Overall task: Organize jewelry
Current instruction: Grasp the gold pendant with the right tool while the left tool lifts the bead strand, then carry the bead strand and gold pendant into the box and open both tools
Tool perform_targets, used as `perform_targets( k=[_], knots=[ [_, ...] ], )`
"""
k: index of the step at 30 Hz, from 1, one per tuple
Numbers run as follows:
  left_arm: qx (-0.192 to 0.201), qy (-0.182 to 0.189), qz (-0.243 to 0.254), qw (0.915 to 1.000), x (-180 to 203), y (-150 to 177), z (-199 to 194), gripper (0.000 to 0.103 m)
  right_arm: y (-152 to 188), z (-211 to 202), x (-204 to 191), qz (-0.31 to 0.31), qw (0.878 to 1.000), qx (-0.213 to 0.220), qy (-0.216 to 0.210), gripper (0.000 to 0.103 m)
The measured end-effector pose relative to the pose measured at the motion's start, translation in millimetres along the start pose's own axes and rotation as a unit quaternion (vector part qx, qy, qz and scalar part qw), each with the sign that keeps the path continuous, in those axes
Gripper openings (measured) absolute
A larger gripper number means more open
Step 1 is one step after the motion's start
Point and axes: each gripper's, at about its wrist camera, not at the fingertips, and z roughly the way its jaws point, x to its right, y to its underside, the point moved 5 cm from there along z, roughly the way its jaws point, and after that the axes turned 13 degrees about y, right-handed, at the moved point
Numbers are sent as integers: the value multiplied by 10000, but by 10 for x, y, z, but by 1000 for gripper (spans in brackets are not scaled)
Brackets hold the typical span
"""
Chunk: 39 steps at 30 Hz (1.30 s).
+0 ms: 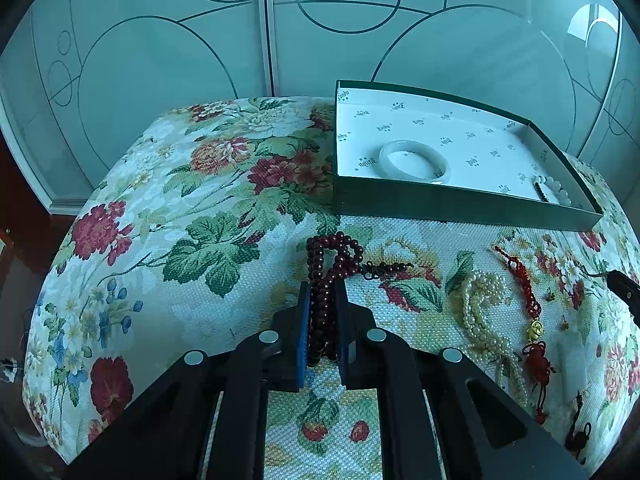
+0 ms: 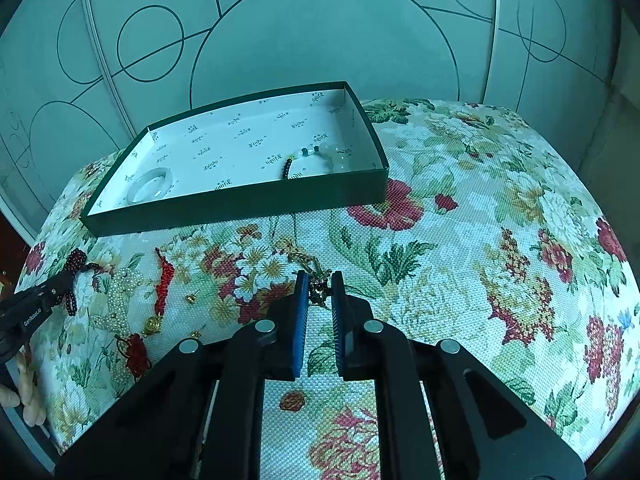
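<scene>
1 box point(image 2: 240, 204), 2 bracelets inside point(image 1: 414, 160), 4 necklaces/strands out point(image 1: 484, 312), 2 earrings point(image 2: 193, 298).

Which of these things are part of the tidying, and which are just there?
Part of the job: dark red beads in the left fingers; gold chain in the right fingers; pearl necklace; red tassel charm; box holding a bangle and bead bracelet.

Just there: floral cloth; glass doors.
</scene>
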Motion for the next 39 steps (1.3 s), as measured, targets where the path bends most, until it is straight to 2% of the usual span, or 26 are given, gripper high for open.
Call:
perform_targets(
  k=[19, 28, 39],
  knots=[
    [395, 186, 233, 9988, 244, -183, -382, 11, -192, -420, 76, 142, 9986, 426, -270, 11],
    [485, 383, 294, 9977, 385, -403, -318, 11, -487, -368, -63, 125, 9977, 544, -390, 11],
    [571, 487, 398, 9964, 565, -934, 4, 11, -999, -122, -304, 82, 9966, 660, -479, 11]
  ],
)
